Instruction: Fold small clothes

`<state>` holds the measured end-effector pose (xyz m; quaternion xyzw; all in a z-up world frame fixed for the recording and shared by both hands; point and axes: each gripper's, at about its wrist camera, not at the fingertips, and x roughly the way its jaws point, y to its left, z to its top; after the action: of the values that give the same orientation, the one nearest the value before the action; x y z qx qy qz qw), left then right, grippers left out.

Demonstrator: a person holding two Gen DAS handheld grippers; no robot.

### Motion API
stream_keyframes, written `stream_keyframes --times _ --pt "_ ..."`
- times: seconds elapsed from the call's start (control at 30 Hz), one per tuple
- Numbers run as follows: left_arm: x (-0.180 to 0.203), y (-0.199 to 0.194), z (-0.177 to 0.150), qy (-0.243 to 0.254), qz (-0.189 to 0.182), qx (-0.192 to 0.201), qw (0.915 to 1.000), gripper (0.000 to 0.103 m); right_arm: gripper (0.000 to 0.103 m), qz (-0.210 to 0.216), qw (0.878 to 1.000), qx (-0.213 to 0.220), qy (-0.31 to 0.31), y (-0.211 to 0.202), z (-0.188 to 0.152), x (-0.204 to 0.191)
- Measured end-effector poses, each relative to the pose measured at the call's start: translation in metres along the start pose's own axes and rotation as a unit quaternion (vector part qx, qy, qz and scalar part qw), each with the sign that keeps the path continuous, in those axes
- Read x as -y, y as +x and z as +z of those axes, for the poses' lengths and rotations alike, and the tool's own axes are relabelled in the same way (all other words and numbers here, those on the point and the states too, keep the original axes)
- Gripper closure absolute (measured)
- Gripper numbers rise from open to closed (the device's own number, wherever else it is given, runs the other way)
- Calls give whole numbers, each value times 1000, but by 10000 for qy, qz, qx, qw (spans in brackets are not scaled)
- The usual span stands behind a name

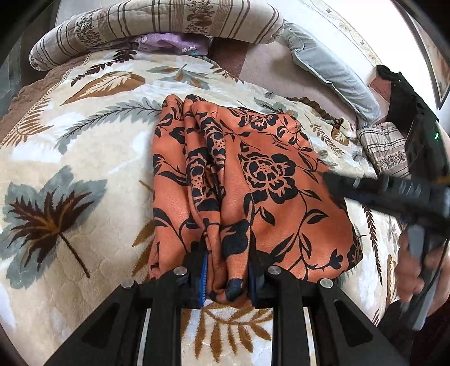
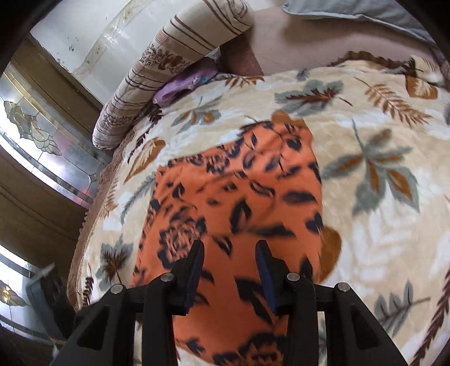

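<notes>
Currently left gripper [image 1: 227, 277] jaws clamped on near hem of orange floral garment [image 1: 253, 180]; right gripper [image 2: 229, 270] jaws part-open, empty, hovering above, long axis running away.

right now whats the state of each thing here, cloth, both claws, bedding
orange floral garment: partly folded, bunched in ridges, lying on the blanket
left claw: shut on the garment's near edge
right claw: open, above the garment, nothing between its pads
leaf-print blanket: spread flat under the garment
striped quilt: rolled up at the far edge
</notes>
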<state>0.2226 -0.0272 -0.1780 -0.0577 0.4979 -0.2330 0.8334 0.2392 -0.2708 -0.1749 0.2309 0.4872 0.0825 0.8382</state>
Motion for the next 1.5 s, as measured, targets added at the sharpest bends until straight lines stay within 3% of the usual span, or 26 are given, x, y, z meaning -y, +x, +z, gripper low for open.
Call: stream_keyframes --times 0.13,0.37,0.47,0.53,0.63,0.8,0.97,1.03,1.1,1.33,1.5 --pt "0 2 0 45 56 7 10000 80 61 -99 9999 -21 -86 24 -11 2" --pt "-3 -11 0 93 60 104 9999 73 61 156 9996 -128 192 6 -6 9" --pt "0 -30 1 268 259 531 9979 65 60 221 9996 52 183 -14 -11 13" --pt "1 -47 2 381 526 989 9930 46 60 244 9995 170 102 -26 -15 13" --pt "2 -55 4 410 639 1311 9885 41 60 404 9990 211 10 -37 -24 14" --pt "3 -1 2 564 1440 316 9875 41 60 362 9993 -56 -94 -20 -41 18" --pt "1 -5 5 518 1441 488 9870 41 59 597 9981 -109 62 -21 -35 26" --pt "-1 -5 7 445 1396 499 9879 41 48 748 9970 -79 177 -27 -30 32" --pt "-3 -9 8 409 1417 557 9875 41 44 813 9963 92 249 -35 -27 38" --pt "-6 -12 17 194 1457 777 9861 41 43 1035 9918 589 456 -48 -22 61" --pt "-4 -3 21 168 1508 697 9860 41 43 1207 9909 557 223 -41 -23 54"
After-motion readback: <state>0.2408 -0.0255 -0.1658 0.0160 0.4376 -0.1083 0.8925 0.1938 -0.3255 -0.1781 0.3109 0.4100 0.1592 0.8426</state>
